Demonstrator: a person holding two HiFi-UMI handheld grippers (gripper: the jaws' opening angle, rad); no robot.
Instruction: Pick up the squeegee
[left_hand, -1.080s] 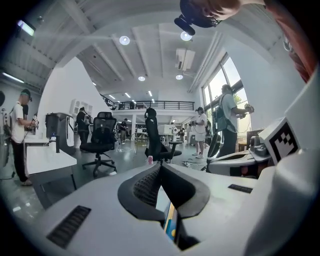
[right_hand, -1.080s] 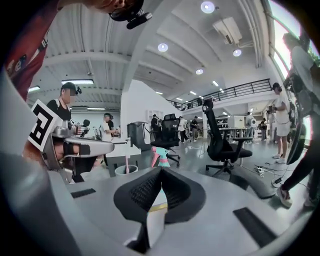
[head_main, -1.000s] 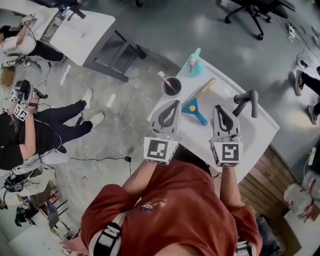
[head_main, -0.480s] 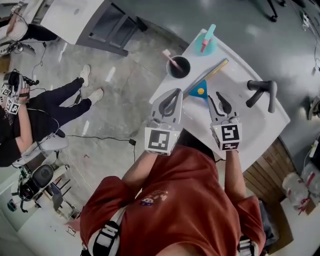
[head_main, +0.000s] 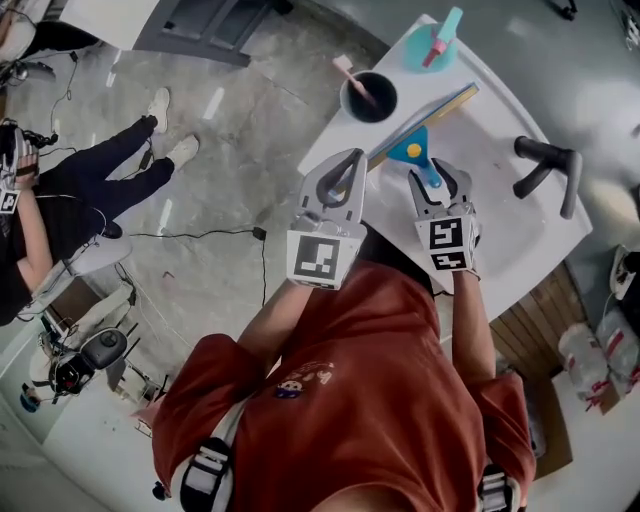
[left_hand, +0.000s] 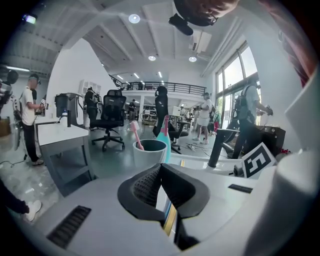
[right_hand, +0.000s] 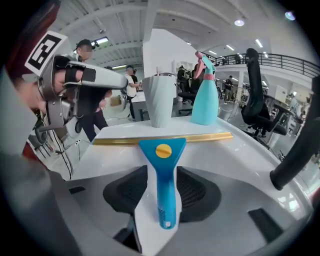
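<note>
We find bare table (head_main: 505, 245) along the near edge; the squeegee (head_main: 410, 150) lies mid-table, cup (head_main: 368, 97) and spray bottle (head_main: 435, 45) crowd the far edge, a black handle (head_main: 545, 153) the right.

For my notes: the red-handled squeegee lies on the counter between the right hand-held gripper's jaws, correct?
No: the right gripper view shows the squeegee has a blue handle. It lies on the counter between the opening jaws of the right hand-held gripper.

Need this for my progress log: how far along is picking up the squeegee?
Done: the right tongs are lined up around the handle of the squeegee, which lies flat on the white table. In hand: their jaws are opening, straddling the handle without pressing it. To do: close, grip, lift. The left tongs are shut and empty.
</note>
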